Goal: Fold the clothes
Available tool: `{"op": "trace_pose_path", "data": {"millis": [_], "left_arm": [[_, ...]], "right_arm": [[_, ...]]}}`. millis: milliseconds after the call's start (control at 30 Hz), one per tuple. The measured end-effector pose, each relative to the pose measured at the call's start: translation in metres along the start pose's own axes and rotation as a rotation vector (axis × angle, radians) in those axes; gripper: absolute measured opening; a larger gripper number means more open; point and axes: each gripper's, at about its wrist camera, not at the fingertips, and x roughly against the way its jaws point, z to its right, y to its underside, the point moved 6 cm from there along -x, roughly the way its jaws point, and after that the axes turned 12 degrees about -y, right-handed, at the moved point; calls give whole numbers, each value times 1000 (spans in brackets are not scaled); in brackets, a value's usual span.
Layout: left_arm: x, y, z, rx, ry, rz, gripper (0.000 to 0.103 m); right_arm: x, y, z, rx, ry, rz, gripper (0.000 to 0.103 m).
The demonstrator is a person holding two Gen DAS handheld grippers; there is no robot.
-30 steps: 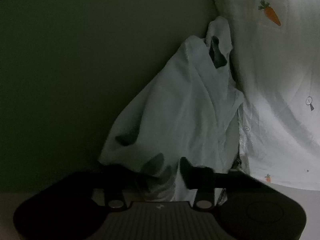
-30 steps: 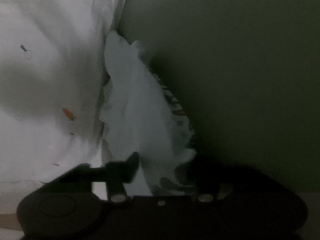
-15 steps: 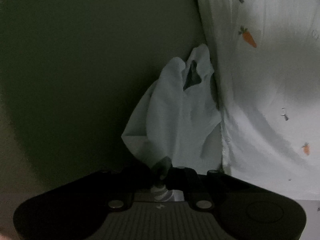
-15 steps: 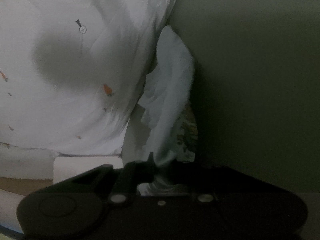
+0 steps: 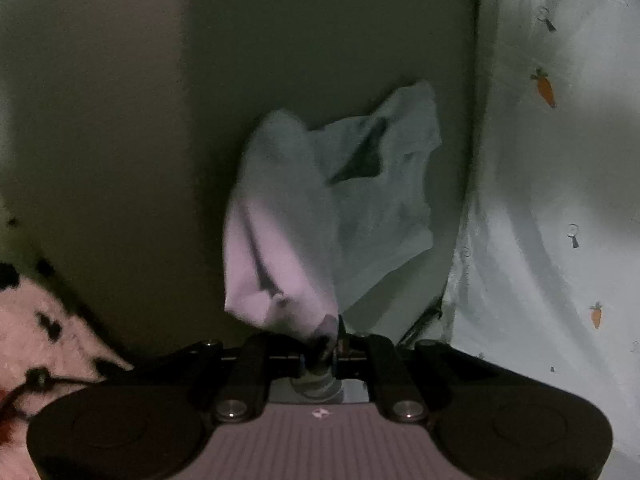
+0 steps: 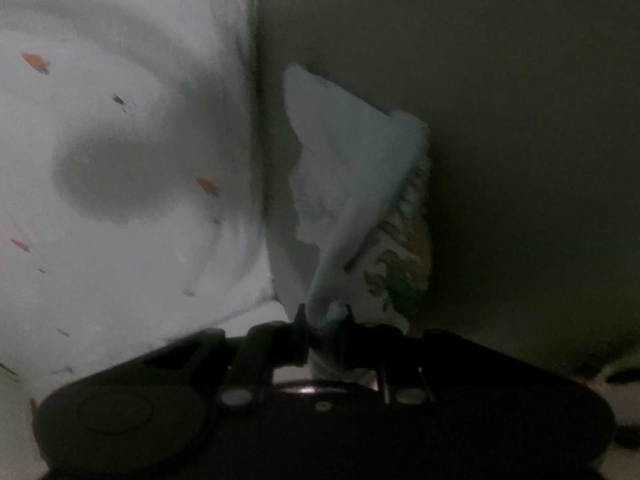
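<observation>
Both grippers are clamped on the pale blue garment [image 5: 332, 216], left gripper [image 5: 330, 340] and right gripper [image 6: 326, 330] each pinching an edge. It hangs crumpled beside the carrot-print sheet [image 5: 560, 200], a colourful print showing.

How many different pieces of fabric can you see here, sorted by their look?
Pale blue garment, pinched by both the left gripper and the right gripper: 1
White carrot-print fabric: 1
White fabric with black spots: 1
Total: 3
</observation>
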Motion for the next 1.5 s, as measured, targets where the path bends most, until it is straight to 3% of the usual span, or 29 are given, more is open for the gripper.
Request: {"op": "trace_pose_path", "data": {"millis": [200,333,400,433,467,500,633,700,833,900,967,1100,1200,1333,1400,1500], "left_arm": [[-12,-39,77,-77,61,3,12],[-32,-74,133,-115,74,51,16],[-39,-94,156,-157,64,93,27],[-43,-103,168,-178,60,114,46],[-47,-113,180,-198,55,135,69],[-51,-123,191,-219,51,156,77],[-65,-161,238,-302,32,240,79],[-60,-162,238,-399,-28,339,79],[-70,-138,216,-712,-343,542,79],[-87,-123,198,-837,-446,550,79],[-104,-112,179,-899,-511,527,79],[-121,-107,165,-912,-538,536,83],[-130,-109,168,-950,-544,571,84],[-145,-130,186,-1015,-653,728,85],[-148,-139,189,-979,-662,721,85],[-153,-152,194,-919,-633,671,85]], "right_arm": [[-43,-48,-40,97,-68,60,15],[-91,-102,-65,130,-104,129,15],[-113,-129,-78,158,-104,141,18],[-127,-144,-83,171,-93,143,23],[-139,-157,-88,182,-78,145,43],[-148,-168,-93,190,-68,152,60],[-156,-182,-121,317,-69,200,62],[-151,-175,-129,467,1,219,75],[-150,-143,-113,788,280,165,79],[-155,-124,-93,903,406,99,83],[-163,-105,-73,1003,518,35,84],[-174,-92,-46,1004,558,-14,93],[-194,-85,-45,1133,618,-39,100],[-221,-86,-47,1327,699,-57,100],[-230,-100,-44,1331,753,-60,99],[-233,-119,-48,1254,700,-62,98]]}}
